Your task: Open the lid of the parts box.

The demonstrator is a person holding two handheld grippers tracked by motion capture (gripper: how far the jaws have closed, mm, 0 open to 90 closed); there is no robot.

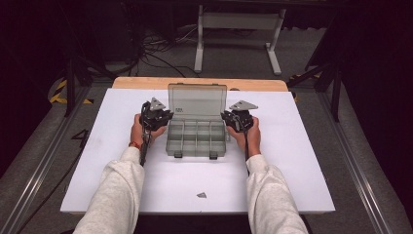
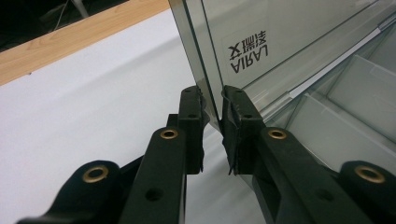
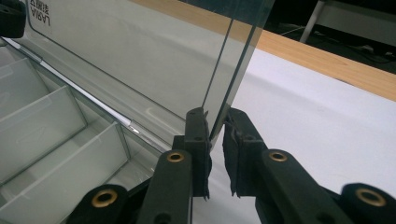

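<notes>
White table, seen from above, on which my two grippers work. Clear plastic compartment box at the table's middle, open, its lid raised near upright along the far side. My left gripper at the lid's left edge, jaws clamped on that edge. My right gripper at the lid's right edge, jaws pinched on it. Small grey scrap near the table's front edge, well apart from the box

The compartment box sits mid-tabletop before me, its lid upright behind. My left gripper flanks the lid's left edge, my right gripper its right.
</notes>
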